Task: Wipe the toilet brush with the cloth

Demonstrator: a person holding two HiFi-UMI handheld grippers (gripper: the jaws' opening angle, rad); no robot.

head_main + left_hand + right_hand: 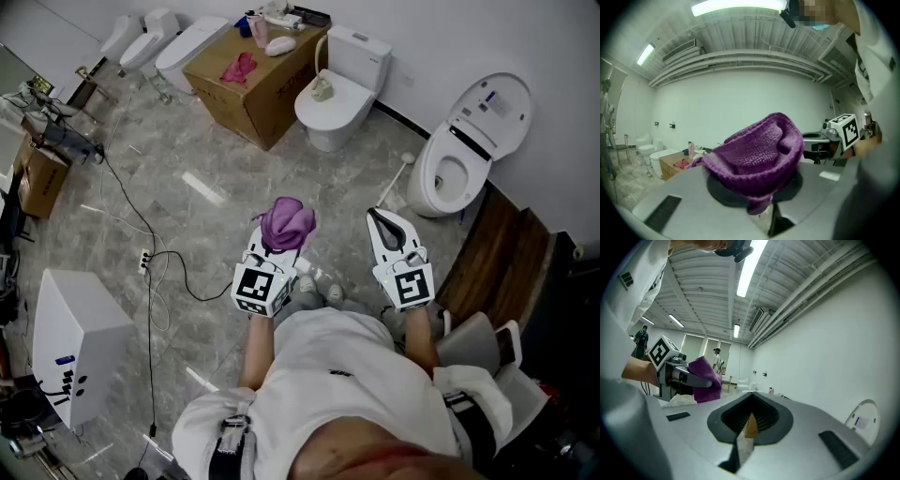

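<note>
The left tongs (760, 206) are pinching a bunched purple cloth (757, 157), which bulges up over their tips. The right tongs (749, 423) are pressed together with nothing between them, held level beside the left pair and apart from it. Both hang above the gray marble floor (216, 159). Beyond the right tongs, a white toilet brush (394, 183) is on the floor, touching neither pair, just beside the base of a toilet with its lid up (469, 141). A 2nd toilet (339, 89) stands farther along the wall, next to a cardboard box (258, 89).
</note>
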